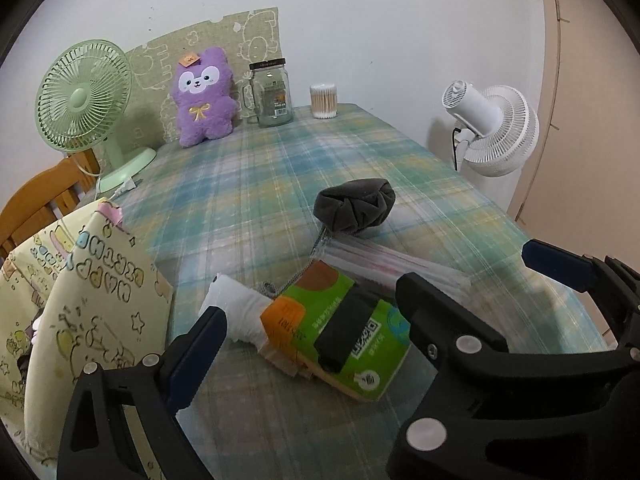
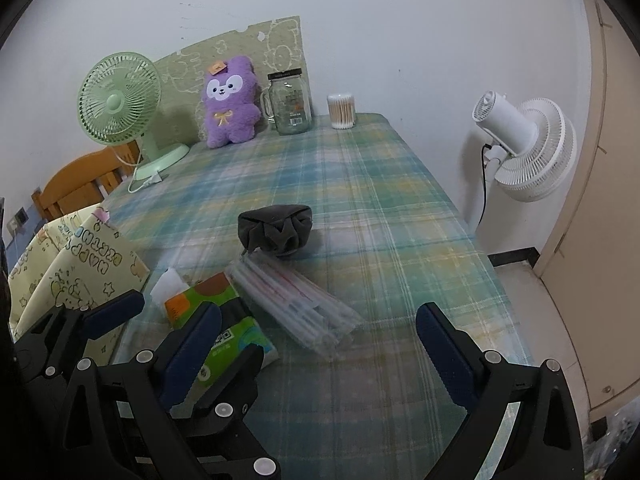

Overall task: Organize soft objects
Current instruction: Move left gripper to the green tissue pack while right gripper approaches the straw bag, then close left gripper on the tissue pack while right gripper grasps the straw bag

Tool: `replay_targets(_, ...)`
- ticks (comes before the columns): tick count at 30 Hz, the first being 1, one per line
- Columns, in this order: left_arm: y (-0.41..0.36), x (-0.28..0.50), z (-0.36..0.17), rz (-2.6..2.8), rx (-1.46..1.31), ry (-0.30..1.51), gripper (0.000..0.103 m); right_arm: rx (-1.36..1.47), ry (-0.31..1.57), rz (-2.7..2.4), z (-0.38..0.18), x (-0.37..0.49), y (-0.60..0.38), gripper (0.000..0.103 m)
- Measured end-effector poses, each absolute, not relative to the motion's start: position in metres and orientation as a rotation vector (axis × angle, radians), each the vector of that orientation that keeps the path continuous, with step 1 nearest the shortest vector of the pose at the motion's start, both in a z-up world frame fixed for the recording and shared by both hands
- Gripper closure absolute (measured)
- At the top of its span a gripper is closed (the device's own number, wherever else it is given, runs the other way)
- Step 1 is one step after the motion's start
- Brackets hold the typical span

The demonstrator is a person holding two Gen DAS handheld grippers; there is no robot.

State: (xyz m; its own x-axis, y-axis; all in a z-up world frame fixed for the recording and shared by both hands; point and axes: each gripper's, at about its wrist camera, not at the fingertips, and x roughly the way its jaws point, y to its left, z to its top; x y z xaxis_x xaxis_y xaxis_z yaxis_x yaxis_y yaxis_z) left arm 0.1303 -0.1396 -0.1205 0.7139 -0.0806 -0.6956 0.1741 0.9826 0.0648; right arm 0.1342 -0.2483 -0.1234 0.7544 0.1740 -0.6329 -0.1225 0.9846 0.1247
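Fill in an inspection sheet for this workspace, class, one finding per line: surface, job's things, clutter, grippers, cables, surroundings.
Surface: plaid tablecloth.
Job's things: tissue pack, grey pouch, purple plush at the wall, patterned fabric bag at the left edge.
Clutter: bagged straws, glass jar, cotton swabs.
Grippers: left gripper open, straddling the tissue pack; right gripper open, empty.
Cables: green fan cord on the table.
Surroundings: white fan, wooden chair.

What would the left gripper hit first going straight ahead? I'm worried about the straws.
Probably the green tissue pack, lying between the open left gripper fingers; the straw bundle lies beyond, though depth is unclear.
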Motion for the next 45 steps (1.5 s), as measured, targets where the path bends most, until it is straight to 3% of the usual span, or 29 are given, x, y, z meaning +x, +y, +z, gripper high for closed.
replay_targets(6, -0.144, 0.138, -0.127, -0.151, 0.147, 0.766, 0.005, 0.081, 0.72, 0.156, -0.13, 0.143, -0.251, 0.005)
replay_targets(11, -0.149, 0.136, -0.128, -0.189, 0.164, 0.764, 0.016, 0.08, 0.734, 0.169, -0.134, 0.148, -0.25, 0.005)
replay_targets(15, -0.15, 0.135, -0.127, -0.193, 0.182, 0.753, 0.019, 0.074, 0.74, 0.191, -0.135, 0.153, -0.247, 0.005)
replay_targets(18, -0.148, 0.135, -0.125, -0.169, 0.194, 0.74, 0.032, 0.074, 0.739, 0.211, -0.134, 0.156, -0.243, 0.008)
replay_targets(22, -0.14, 0.142, -0.125, -0.166, 0.166, 0.76, 0.034, 0.057, 0.739, 0.239, -0.133, 0.162, -0.234, 0.012)
replay_targets(30, -0.136, 0.143, -0.129, -0.179, 0.159, 0.779, 0.032, 0.056, 0.804, 0.274, -0.143, 0.179, -0.227, 0.036)
replay_targets(33, -0.136, 0.143, -0.131, -0.177, 0.158, 0.786, 0.024, 0.045, 0.828, 0.28, -0.147, 0.181, -0.223, 0.041)
replay_targets(45, -0.138, 0.141, -0.132, -0.2, 0.174, 0.802, 0.009, 0.037, 0.839, 0.255, -0.148, 0.171, -0.227, 0.065)
